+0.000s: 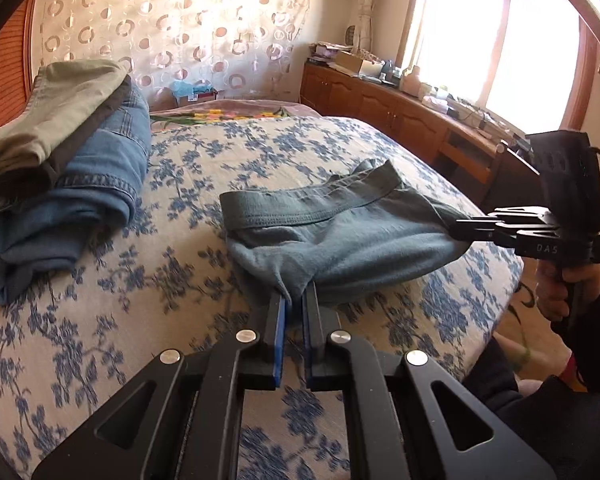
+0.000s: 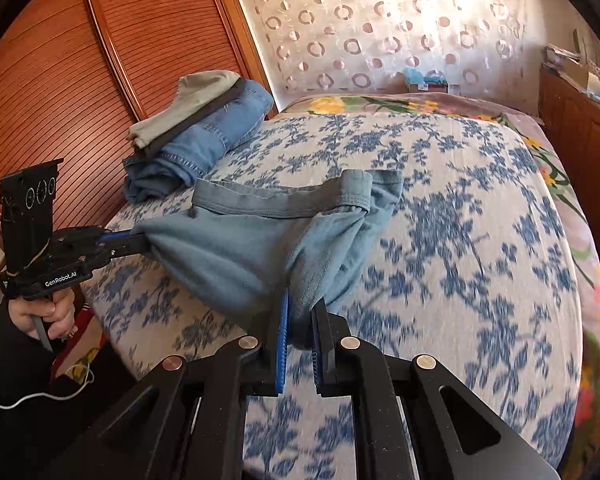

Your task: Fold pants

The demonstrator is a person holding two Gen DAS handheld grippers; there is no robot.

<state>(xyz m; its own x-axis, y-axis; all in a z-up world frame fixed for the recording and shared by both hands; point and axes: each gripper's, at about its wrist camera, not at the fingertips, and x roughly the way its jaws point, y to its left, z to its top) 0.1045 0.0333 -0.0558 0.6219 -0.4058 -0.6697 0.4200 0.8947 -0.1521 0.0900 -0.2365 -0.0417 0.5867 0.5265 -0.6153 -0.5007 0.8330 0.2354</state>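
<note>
Grey-blue pants (image 1: 340, 236) with an elastic waistband lie bunched on the flowered bed cover (image 1: 140, 320). My left gripper (image 1: 296, 296) is shut on a pinch of their near fabric. Further right in the same view, my right gripper (image 1: 456, 230) is shut on the pants' right end, lifting it. In the right wrist view the pants (image 2: 236, 248) hang stretched between my right gripper (image 2: 302, 316), shut on their cloth, and my left gripper (image 2: 140, 240) at their left end. The waistband (image 2: 276, 200) faces away from me.
A stack of folded clothes, a khaki piece on blue jeans (image 1: 80, 168), sits at the bed's far left beside a wooden wardrobe (image 2: 60, 80). A wooden cabinet (image 1: 400, 120) with clutter runs under the window on the right. A person's hand (image 2: 48, 312) holds the left gripper's handle.
</note>
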